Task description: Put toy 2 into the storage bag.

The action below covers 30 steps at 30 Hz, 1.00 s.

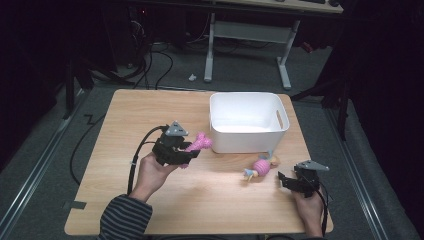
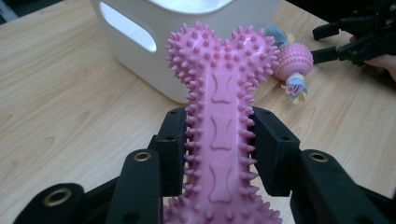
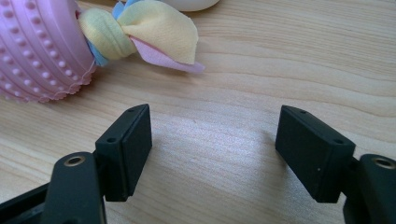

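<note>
My left gripper is shut on a pink spiky bone toy, held above the table just left of the white bin. In the left gripper view the bone toy runs up between both pads, its knobbed end toward the bin. A pink studded ball with pastel cloth tails lies on the table in front of the bin. My right gripper stands open just right of the ball, low over the table. The ball sits up and left of the open right gripper.
The white bin looks empty and has a slot handle on its right side. The wooden table has bare room at the left and front. A desk frame and cables stand on the floor beyond.
</note>
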### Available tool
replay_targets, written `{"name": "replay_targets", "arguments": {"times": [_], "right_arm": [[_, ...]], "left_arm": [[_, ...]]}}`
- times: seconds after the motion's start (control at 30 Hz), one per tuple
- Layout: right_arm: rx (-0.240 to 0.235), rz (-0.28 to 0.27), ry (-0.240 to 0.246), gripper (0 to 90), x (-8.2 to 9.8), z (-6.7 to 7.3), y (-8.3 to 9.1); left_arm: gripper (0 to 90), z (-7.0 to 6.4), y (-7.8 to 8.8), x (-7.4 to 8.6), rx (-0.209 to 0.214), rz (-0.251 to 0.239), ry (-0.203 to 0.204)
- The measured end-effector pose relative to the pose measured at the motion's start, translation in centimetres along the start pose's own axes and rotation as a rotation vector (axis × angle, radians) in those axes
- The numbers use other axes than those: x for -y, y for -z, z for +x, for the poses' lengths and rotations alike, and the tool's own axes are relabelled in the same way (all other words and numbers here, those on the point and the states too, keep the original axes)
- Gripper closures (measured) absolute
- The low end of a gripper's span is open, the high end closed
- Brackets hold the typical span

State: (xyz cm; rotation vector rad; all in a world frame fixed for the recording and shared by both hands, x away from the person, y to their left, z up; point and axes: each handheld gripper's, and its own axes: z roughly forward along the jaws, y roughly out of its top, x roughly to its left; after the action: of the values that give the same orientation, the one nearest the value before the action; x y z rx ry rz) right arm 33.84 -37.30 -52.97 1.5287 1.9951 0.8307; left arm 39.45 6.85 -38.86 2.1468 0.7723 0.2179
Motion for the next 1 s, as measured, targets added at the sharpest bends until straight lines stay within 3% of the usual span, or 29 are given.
{"name": "replay_targets", "arguments": {"times": [0.47, 0.77, 1.0], "right_arm": [[0.001, 0.001, -0.001, 27.5, 0.0, 0.0, 0.0], [0.0, 0.002, -0.001, 27.5, 0.0, 0.0, 0.0], [0.0, 0.002, -0.002, 27.4, 0.0, 0.0, 0.0]], "left_arm": [[58.4, 0.5, 0.7, -2.2, 0.014, -0.021, -0.004], [58.5, 0.2, 1.0, -4.3, 0.013, -0.029, -0.046], [58.5, 0.1, 0.4, -5.9, 0.037, -0.019, -0.061]]}}
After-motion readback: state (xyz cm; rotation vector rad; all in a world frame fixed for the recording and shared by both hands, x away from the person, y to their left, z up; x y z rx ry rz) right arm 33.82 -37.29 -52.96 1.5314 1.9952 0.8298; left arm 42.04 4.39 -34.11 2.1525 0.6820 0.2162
